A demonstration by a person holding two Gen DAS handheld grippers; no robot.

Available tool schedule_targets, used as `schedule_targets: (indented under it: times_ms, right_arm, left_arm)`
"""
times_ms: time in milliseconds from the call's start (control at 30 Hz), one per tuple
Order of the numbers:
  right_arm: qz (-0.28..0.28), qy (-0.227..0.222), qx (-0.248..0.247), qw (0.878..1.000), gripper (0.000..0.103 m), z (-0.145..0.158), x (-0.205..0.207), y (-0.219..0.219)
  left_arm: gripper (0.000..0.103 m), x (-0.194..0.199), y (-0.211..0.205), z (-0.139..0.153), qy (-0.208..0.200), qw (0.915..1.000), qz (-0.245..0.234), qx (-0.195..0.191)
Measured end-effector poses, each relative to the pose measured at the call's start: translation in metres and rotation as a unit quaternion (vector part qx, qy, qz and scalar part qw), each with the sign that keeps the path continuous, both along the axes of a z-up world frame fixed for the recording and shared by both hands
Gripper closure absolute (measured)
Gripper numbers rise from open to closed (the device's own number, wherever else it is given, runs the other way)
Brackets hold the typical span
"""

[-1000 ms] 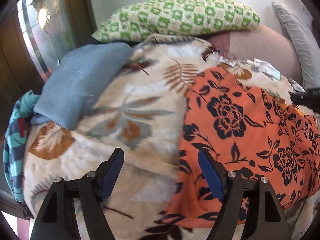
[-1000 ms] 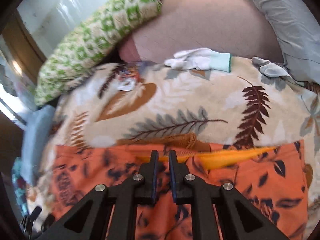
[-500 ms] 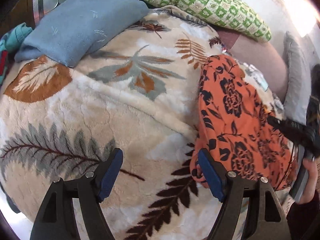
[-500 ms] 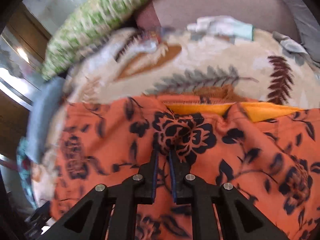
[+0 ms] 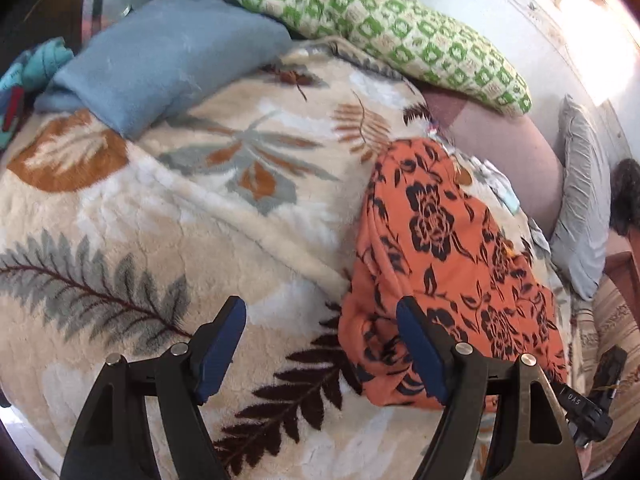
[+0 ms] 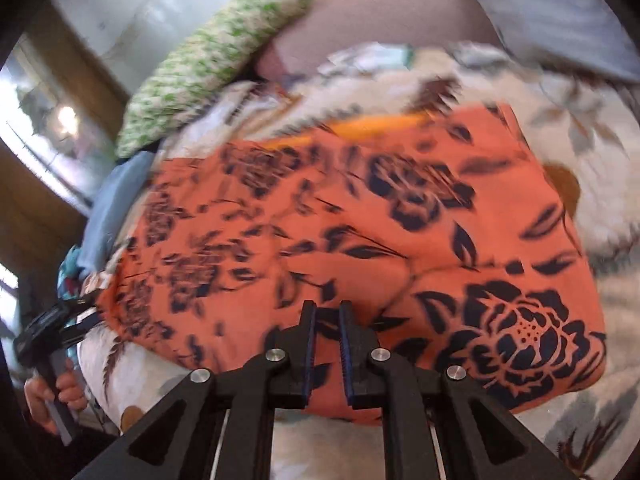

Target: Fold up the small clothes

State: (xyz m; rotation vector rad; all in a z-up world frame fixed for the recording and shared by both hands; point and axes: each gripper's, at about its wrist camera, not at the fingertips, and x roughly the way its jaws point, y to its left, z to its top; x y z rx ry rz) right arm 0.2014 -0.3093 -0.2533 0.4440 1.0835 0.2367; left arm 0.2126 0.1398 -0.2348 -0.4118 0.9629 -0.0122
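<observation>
Left gripper (image 5: 320,344) wide open, empty, its right finger over the orange floral garment (image 5: 448,248) on the leaf-print blanket (image 5: 160,220). Right gripper (image 6: 327,312) nearly closed over the garment's near edge; grip on cloth unclear.

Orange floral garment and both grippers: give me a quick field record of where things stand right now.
garment: orange floral garment, folded over, lying on the leaf-print blanket
left gripper: left gripper open, near the garment's near corner, nothing held
right gripper: right gripper nearly shut, above the garment; pinched cloth cannot be confirmed
behind: blue pillow, green patterned pillow
image quality: right wrist view motion-blurred
</observation>
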Motion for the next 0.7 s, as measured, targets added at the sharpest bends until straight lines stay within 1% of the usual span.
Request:
schedule_targets:
  times_ms: [33,67,100,133,200,233,267,333,367,433,500,567,600,667,700]
  right_arm:
    - [-0.001,0.028,0.028,0.999,0.089,-0.014,0.004,-0.005]
    - [-0.009,0.029,0.057,0.998,0.090,-0.021,0.005,-0.011]
    - [-0.014,0.027,0.078,0.996,0.090,-0.022,0.005,-0.016]
    - [-0.011,0.034,0.089,0.995,0.090,-0.023,0.006,-0.019]
    - [-0.007,0.038,0.101,0.994,0.090,-0.020,0.006,-0.023]
    - [-0.013,0.038,0.108,0.993,0.090,-0.017,0.005,-0.025]
    - [-0.016,0.031,0.112,0.993,0.089,-0.012,0.002,-0.026]
    - [-0.010,-0.003,0.106,0.994,0.090,0.005,-0.005,-0.024]
    - [-0.005,-0.023,0.100,0.995,0.090,0.015,-0.009,-0.022]
    - [0.002,-0.063,0.085,0.994,0.090,0.033,-0.017,-0.019]
    - [0.001,-0.086,0.091,0.992,0.090,0.043,-0.023,-0.020]
    - [-0.001,-0.095,0.099,0.991,0.090,0.049,-0.025,-0.021]
    - [-0.002,-0.098,0.097,0.991,0.090,0.052,-0.025,-0.021]
    - [-0.003,-0.105,0.090,0.990,0.090,0.056,-0.027,-0.021]
    - [-0.002,-0.109,0.086,0.990,0.090,0.058,-0.029,-0.023]
  left_arm:
    - [0.025,0.000,-0.004,0.000,0.005,0.9998,0.000,0.017]
    - [0.025,0.000,-0.007,-0.002,0.011,0.9998,-0.003,0.019]
    - [0.025,-0.003,-0.009,-0.003,0.015,0.9998,0.002,0.010]
    - [0.025,-0.009,-0.009,-0.001,0.008,0.9999,0.012,0.001]
    - [0.025,-0.024,-0.008,0.011,-0.031,0.9988,0.036,-0.009]
    - [0.025,-0.032,-0.008,0.021,-0.056,0.9973,0.047,-0.007]
    - [0.025,-0.037,-0.009,0.027,-0.072,0.9960,0.052,-0.006]
    - [0.022,-0.043,-0.011,0.033,-0.079,0.9952,0.058,-0.009]
    - [0.021,-0.047,-0.012,0.031,-0.073,0.9954,0.061,-0.012]
    - [0.021,-0.051,-0.016,0.021,-0.047,0.9970,0.058,-0.021]
    - [0.021,-0.053,-0.021,0.008,-0.018,0.9976,0.060,-0.029]
    - [0.021,-0.052,-0.022,-0.003,0.005,0.9958,0.078,-0.049]
    - [0.019,-0.046,-0.024,-0.009,0.016,0.9949,0.080,-0.060]
    - [0.019,-0.035,-0.029,-0.022,0.051,0.9938,0.081,-0.057]
    - [0.019,-0.034,-0.030,-0.026,0.059,0.9927,0.085,-0.062]
